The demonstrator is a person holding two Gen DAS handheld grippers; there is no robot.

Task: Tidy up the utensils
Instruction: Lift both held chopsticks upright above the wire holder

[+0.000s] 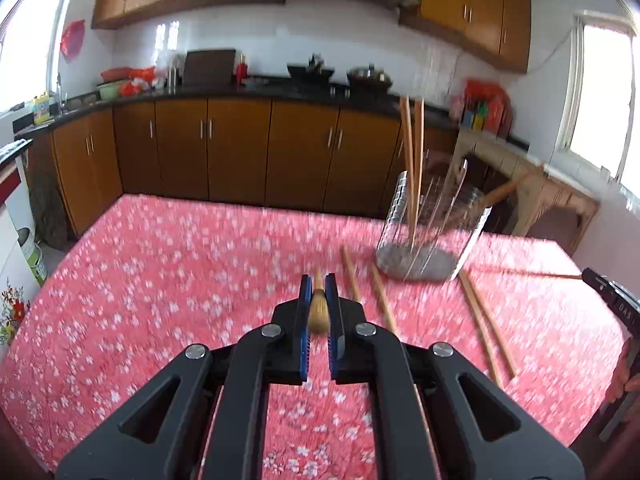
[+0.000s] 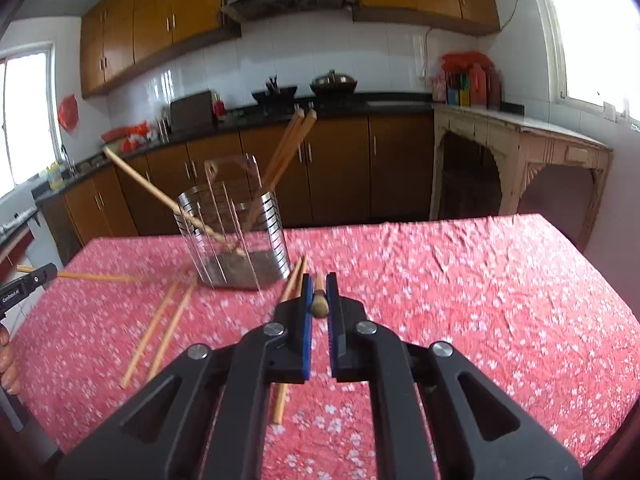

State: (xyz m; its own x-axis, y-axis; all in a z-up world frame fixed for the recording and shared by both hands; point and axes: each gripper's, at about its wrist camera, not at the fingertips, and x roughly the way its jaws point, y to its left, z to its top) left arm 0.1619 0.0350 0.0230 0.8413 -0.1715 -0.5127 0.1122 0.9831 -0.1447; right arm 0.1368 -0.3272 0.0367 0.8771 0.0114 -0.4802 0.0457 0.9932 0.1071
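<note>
The left gripper [image 1: 319, 294] is clenching a chopstick [image 1: 319, 312] between its blue pads, seen end-on, so its length is hiding behind its own butt. The right gripper [image 2: 319, 294] is likewise gripping a chopstick [image 2: 320, 304], end toward the lens. Both are hovering over the table [image 1: 160, 280], which is wearing a red flowered cloth.

The holder [image 2: 236, 236], a slotted metal cup with wire sides, is standing near the table's far edge. Two chopsticks [image 2: 290, 144] are leaning upright inside it, and a third [image 2: 160, 196] is slanting through its wires and sticking far out to the side. In the left view the holder [image 1: 432, 228] is blurring badly, so its wires are hard to make out.

Loose chopsticks are lying on the cloth: a pair [image 2: 160, 332] left of the holder, and another pair [image 2: 294, 276] just in front of it, partly hiding under the right gripper. In the left view, two sticks [image 1: 486, 324] are lying close to the table's right edge.

The cloth to the right in the right view is lying open up to the edges. The left gripper's tip [image 2: 28, 280] is showing at that frame's left border, cut off, with a stick [image 2: 96, 277] running out from it.
</note>
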